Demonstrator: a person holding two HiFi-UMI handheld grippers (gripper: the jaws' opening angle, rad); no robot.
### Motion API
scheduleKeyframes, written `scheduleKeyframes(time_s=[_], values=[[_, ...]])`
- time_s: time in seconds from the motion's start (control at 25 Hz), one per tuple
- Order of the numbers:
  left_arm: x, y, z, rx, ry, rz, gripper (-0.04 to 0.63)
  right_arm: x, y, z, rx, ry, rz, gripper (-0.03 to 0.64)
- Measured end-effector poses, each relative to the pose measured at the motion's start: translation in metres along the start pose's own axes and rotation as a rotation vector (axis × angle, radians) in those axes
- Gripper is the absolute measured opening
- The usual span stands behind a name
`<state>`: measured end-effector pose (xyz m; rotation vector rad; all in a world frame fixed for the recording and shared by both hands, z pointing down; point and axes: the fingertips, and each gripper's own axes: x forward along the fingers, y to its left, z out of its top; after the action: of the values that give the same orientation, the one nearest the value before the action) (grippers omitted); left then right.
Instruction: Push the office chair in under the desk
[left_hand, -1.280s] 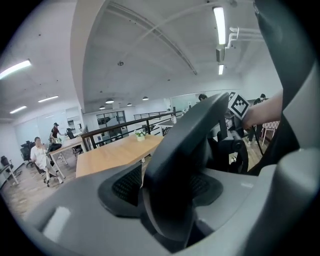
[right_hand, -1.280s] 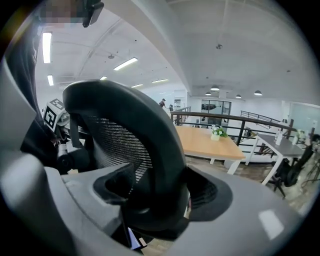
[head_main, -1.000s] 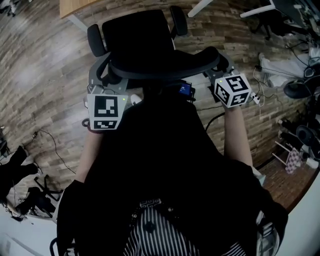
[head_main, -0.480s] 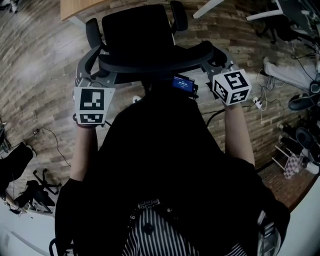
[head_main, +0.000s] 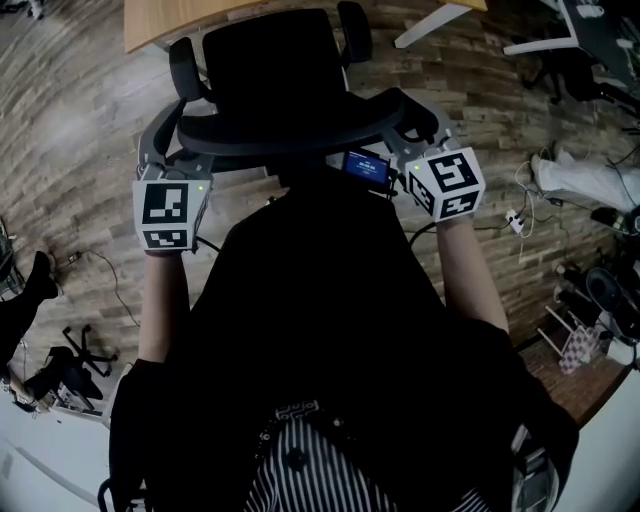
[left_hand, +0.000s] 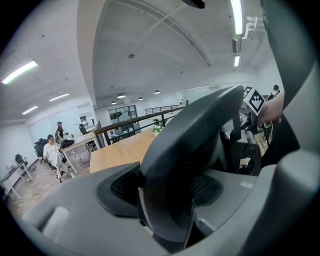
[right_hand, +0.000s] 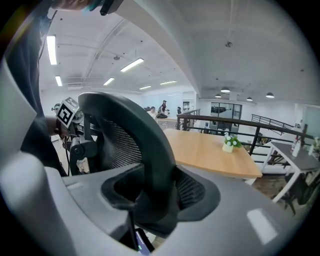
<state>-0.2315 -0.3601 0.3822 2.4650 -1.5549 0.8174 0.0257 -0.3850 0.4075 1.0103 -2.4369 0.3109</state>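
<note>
Both grippers gripped the office chair (head_main: 275, 70) by its curved back rim: the left gripper (left_hand: 167, 200) was clamped on it, and the right gripper (right_hand: 150, 195) had just been closing round it. The chair stood close up to the desk (head_main: 165, 20), so an even, level push from both sides looked best.

A wood-plank floor (head_main: 80, 120) runs under everything. On it at the left a thin black cable (head_main: 110, 290) trails, and near the lower left corner lies a black star-shaped chair base (head_main: 80, 350). At the right a white power strip (head_main: 515, 215) sits among loose cords. A slanted white table leg (head_main: 435, 22) shows by the top edge. A small potted plant (right_hand: 230, 142) with white flowers stands near the far edge of the tabletop (right_hand: 210, 150), with a dark railing (right_hand: 260, 125) behind it. Strip lights (right_hand: 131, 64) line the white ceiling. Far off, a seated person (left_hand: 52, 152) is beside another table.
</note>
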Motion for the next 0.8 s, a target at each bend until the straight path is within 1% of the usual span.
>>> scheduleKeyframes(time_s=[0.16, 0.32, 0.56, 0.64, 0.8], values=[[0.008, 0.008, 0.003, -0.026, 0.007, 0.009, 0.239, 0.007, -0.006, 0.006, -0.002, -0.005, 0.054, 0.198], [0.020, 0.011, 0.006, -0.040, 0.011, 0.019, 0.239, 0.016, -0.018, 0.008, 0.004, -0.015, 0.070, 0.199], [0.028, 0.013, 0.012, -0.073, -0.003, 0.092, 0.241, 0.017, -0.027, 0.012, -0.006, -0.036, 0.069, 0.198], [0.035, 0.021, 0.016, -0.068, -0.008, 0.115, 0.241, 0.025, -0.033, 0.018, -0.015, -0.040, 0.074, 0.198], [0.060, 0.038, 0.031, -0.034, -0.010, 0.110, 0.241, 0.043, -0.055, 0.030, -0.017, -0.060, 0.075, 0.198]])
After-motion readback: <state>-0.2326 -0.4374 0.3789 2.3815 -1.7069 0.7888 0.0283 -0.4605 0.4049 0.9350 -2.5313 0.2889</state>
